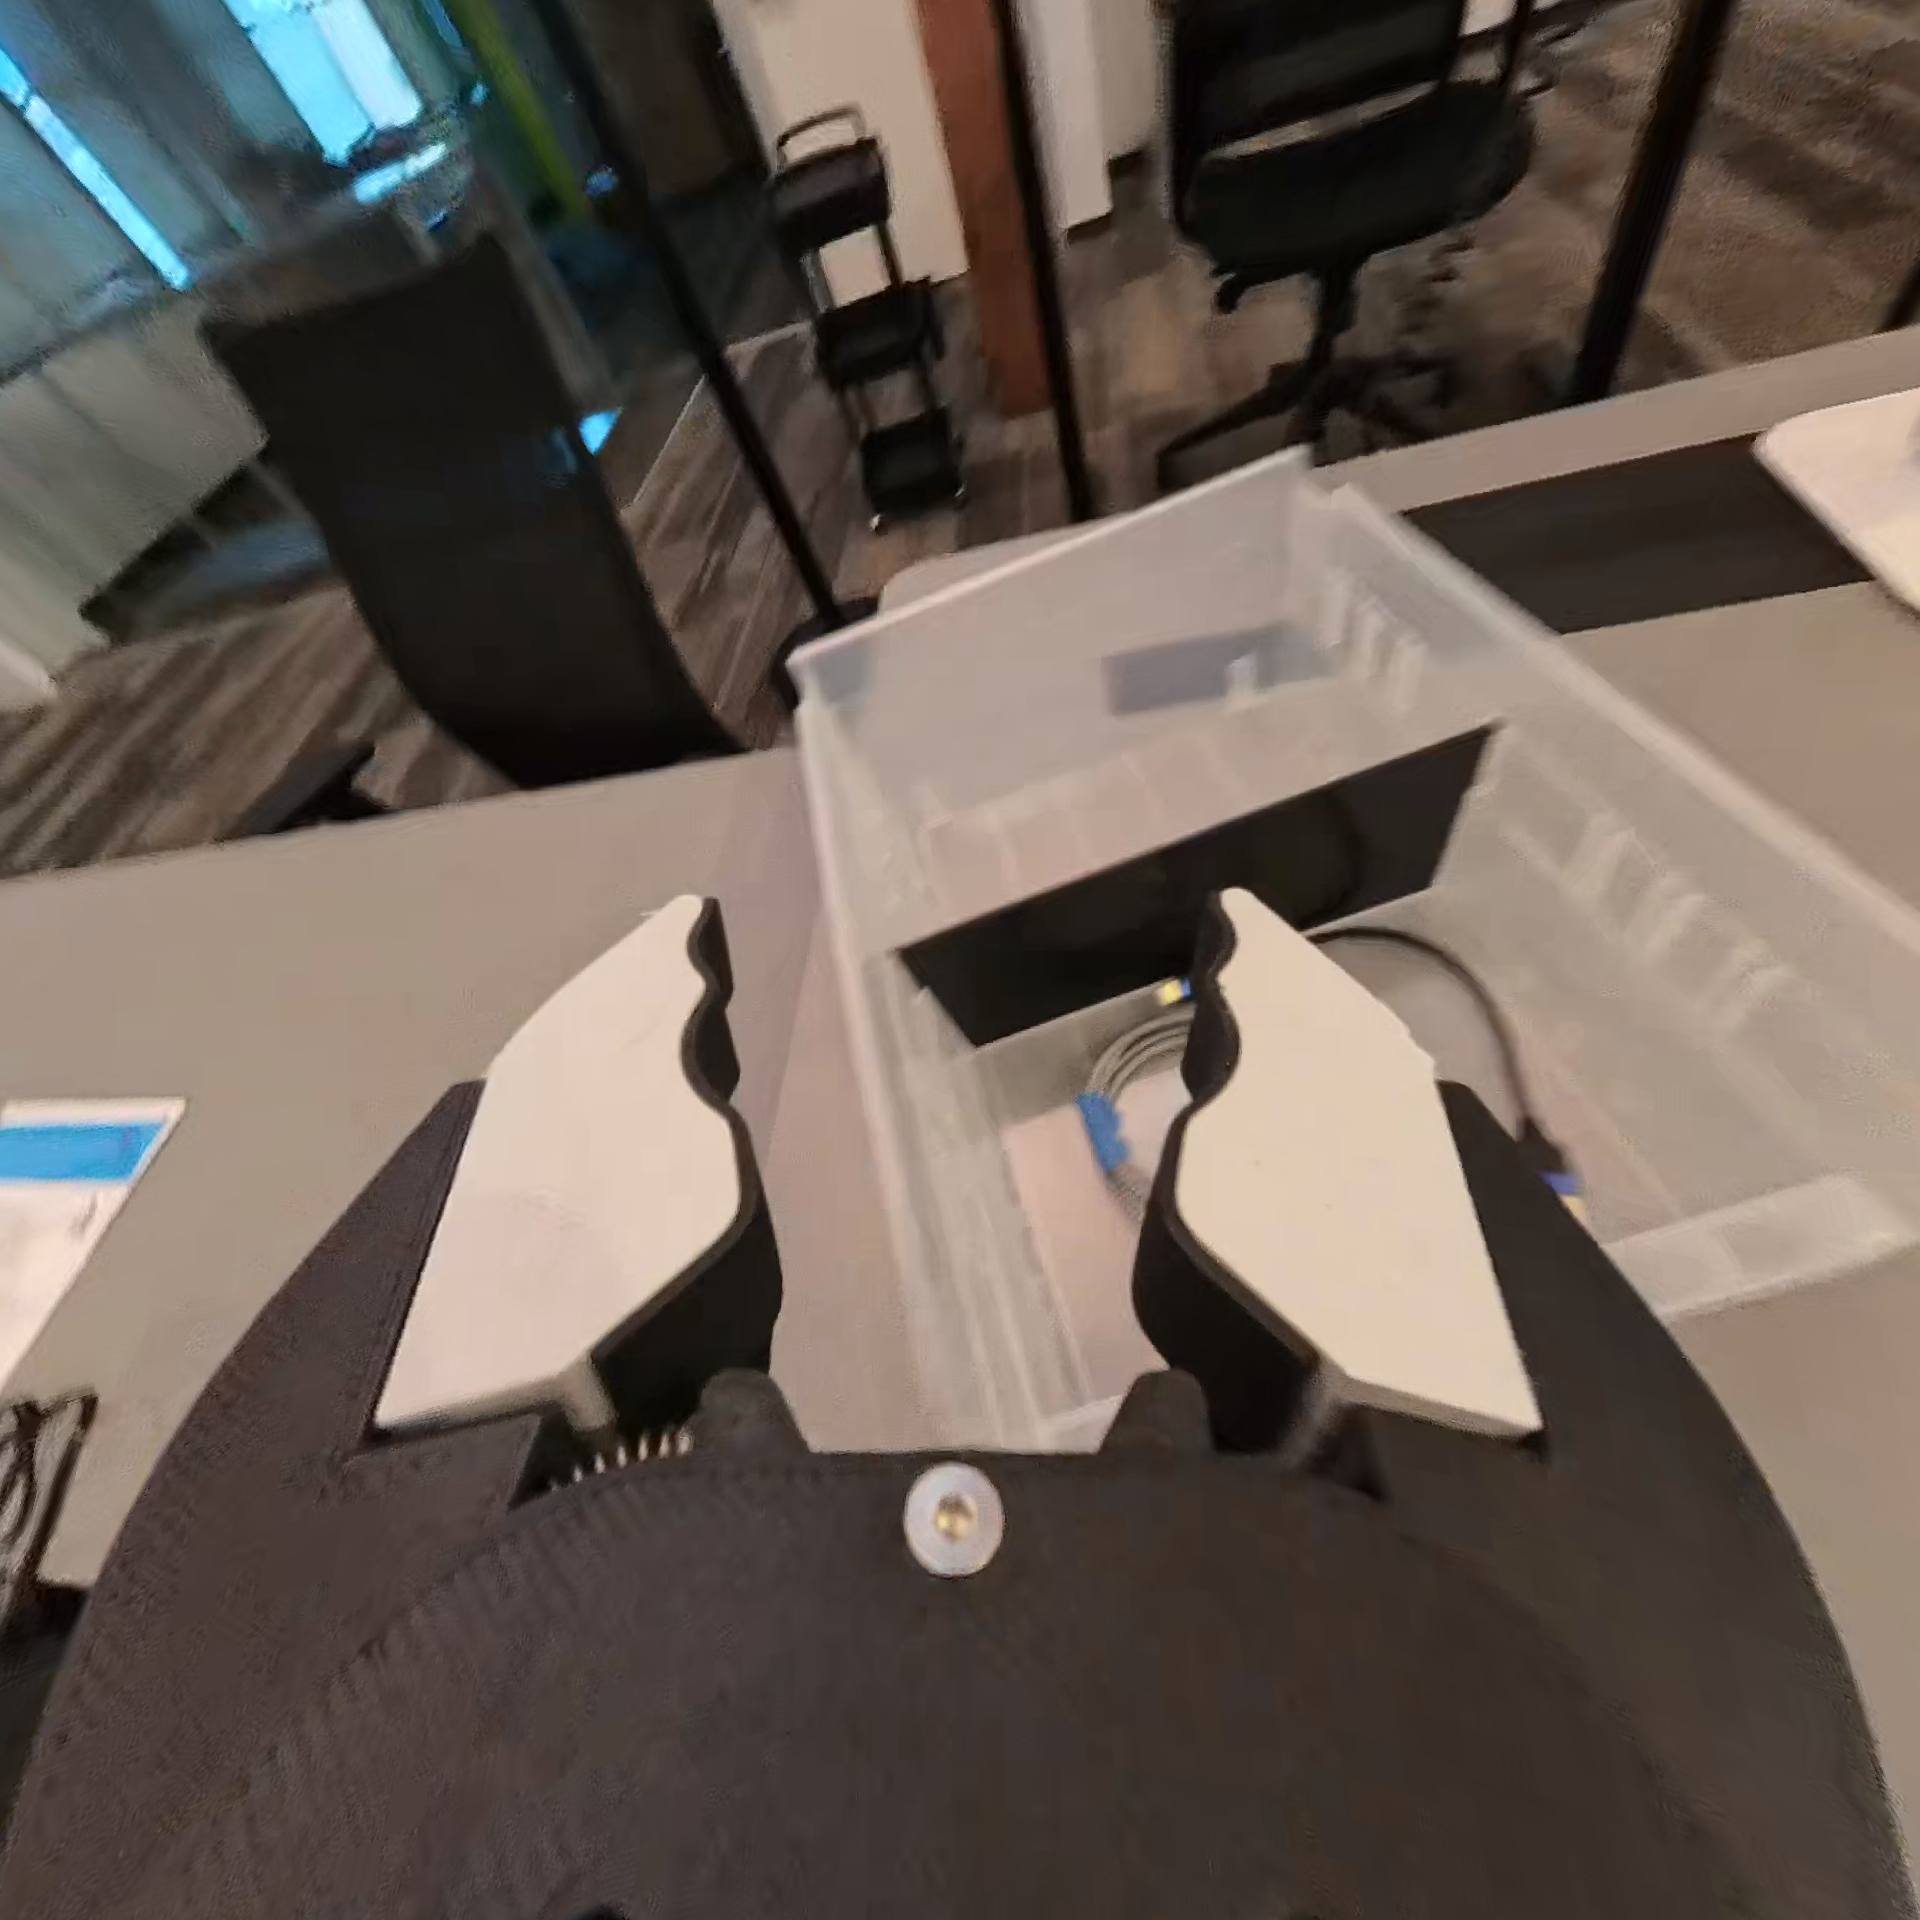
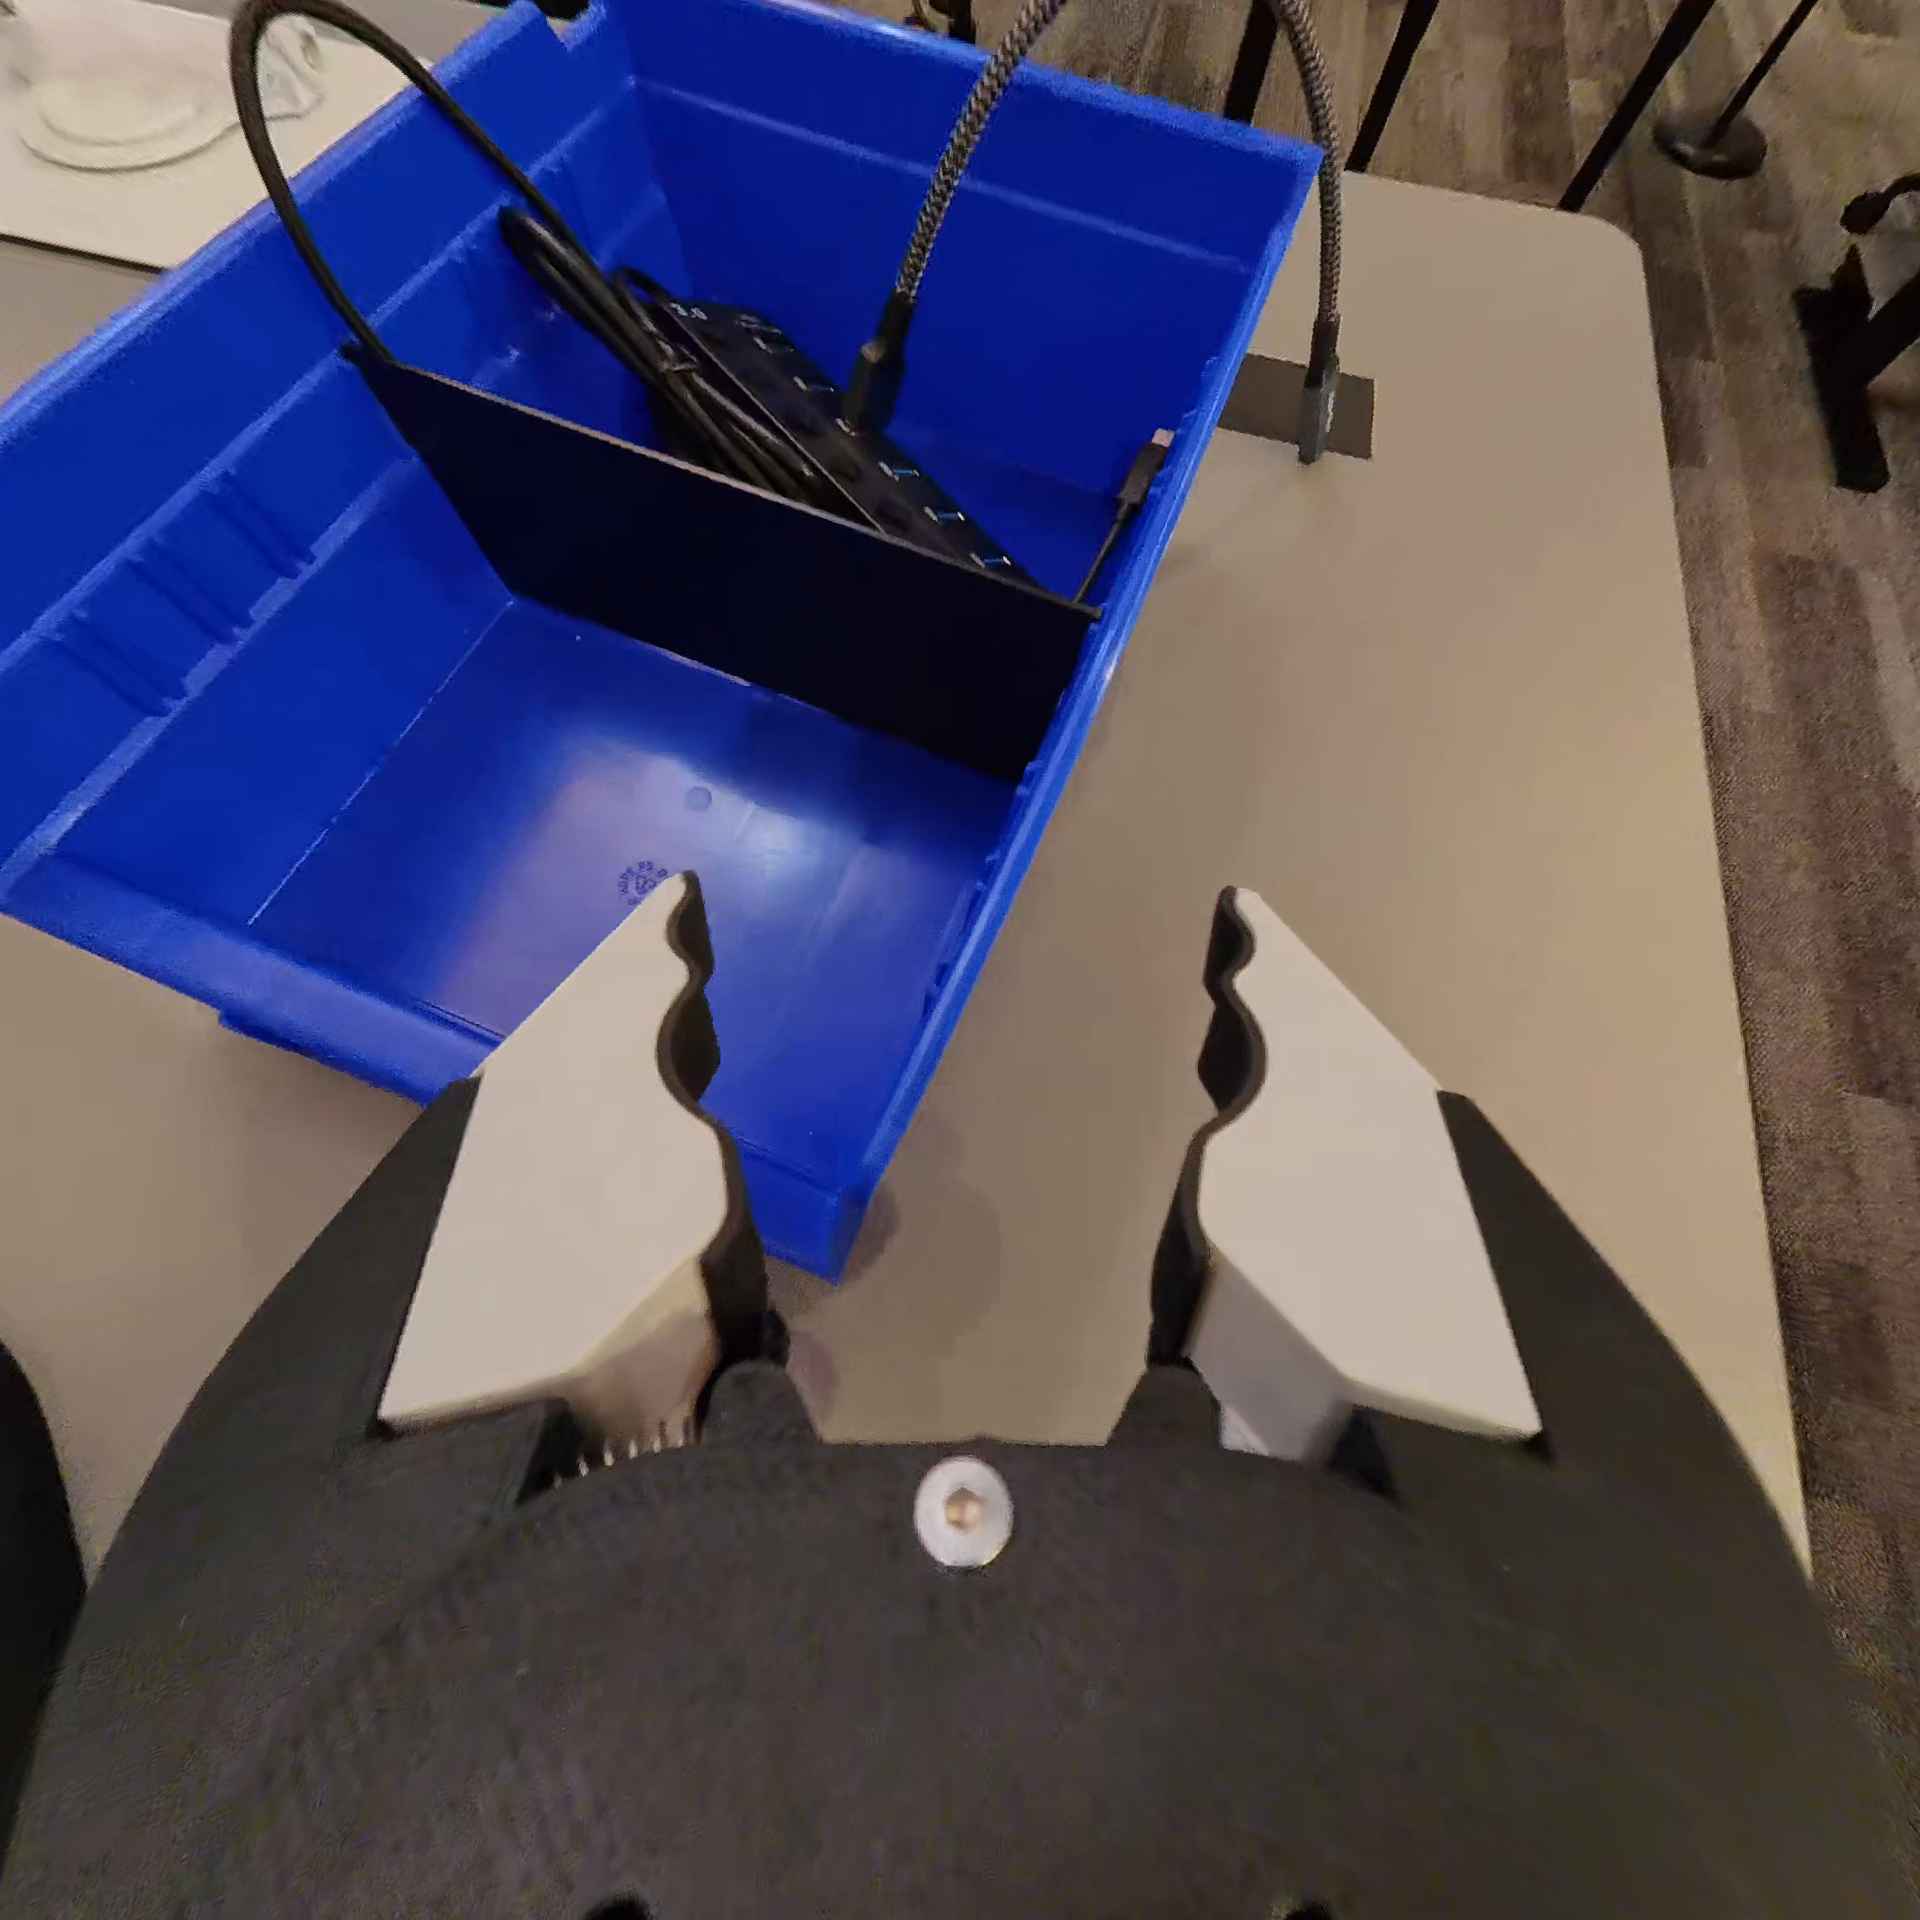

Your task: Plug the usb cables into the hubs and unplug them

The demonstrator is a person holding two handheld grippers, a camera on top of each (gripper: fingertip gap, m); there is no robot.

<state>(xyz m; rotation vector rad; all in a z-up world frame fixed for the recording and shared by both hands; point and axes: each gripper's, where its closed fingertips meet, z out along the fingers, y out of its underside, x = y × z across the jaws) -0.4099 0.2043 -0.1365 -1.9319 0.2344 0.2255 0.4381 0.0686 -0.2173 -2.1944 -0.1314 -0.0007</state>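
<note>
I'm seeing the left tool (image 1: 961, 914) spread wide, gripping nothing, hovering over the near end of a clear bin (image 1: 1621, 894) on the grey tabletop (image 1: 364, 997). A black divider (image 1: 1195, 873) is splitting it; coiled cables (image 1: 1132, 1049) with blue plugs are lying in the near compartment. The right tool (image 2: 956, 894) is also spread and empty, sitting over the near corner of a blue bin (image 2: 187, 582). The black usb hub (image 2: 821, 447) is lying behind that bin's dark divider (image 2: 727, 582), with a braided cable (image 2: 940, 177) dropping onto it. Port markings are too small to read.
</note>
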